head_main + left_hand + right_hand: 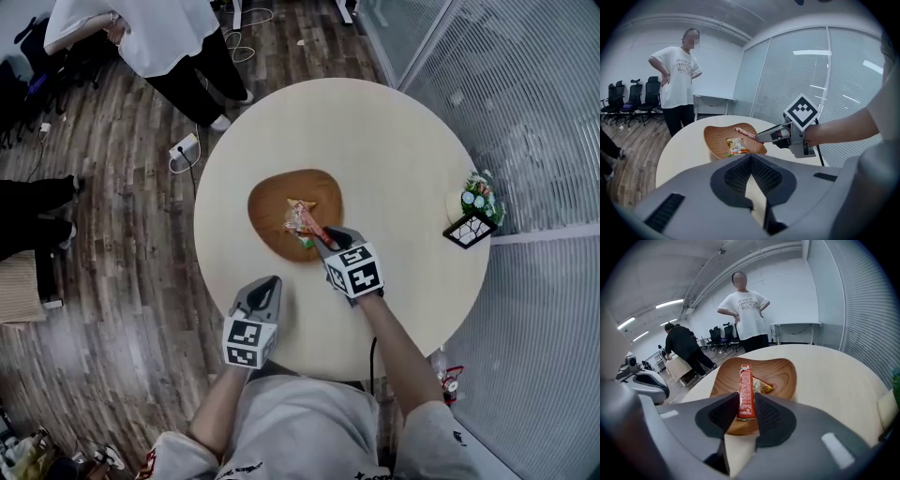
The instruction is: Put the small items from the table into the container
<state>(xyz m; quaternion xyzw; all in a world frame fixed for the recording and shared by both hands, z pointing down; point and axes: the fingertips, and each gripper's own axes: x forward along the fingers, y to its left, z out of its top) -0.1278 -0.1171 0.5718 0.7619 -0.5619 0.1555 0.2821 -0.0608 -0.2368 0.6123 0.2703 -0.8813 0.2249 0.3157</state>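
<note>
A brown wooden bowl sits in the middle of the round pale table. A yellow-orange snack packet lies inside it. My right gripper is shut on a long red stick packet, which it holds above the near side of the bowl. My left gripper hangs over the table's near edge, short of the bowl, shut and with nothing in it.
A small pot of flowers in a black frame stands at the table's right edge. A person in a white shirt stands beyond the table, and another person bends over further off. A blind-covered glass wall runs along the right.
</note>
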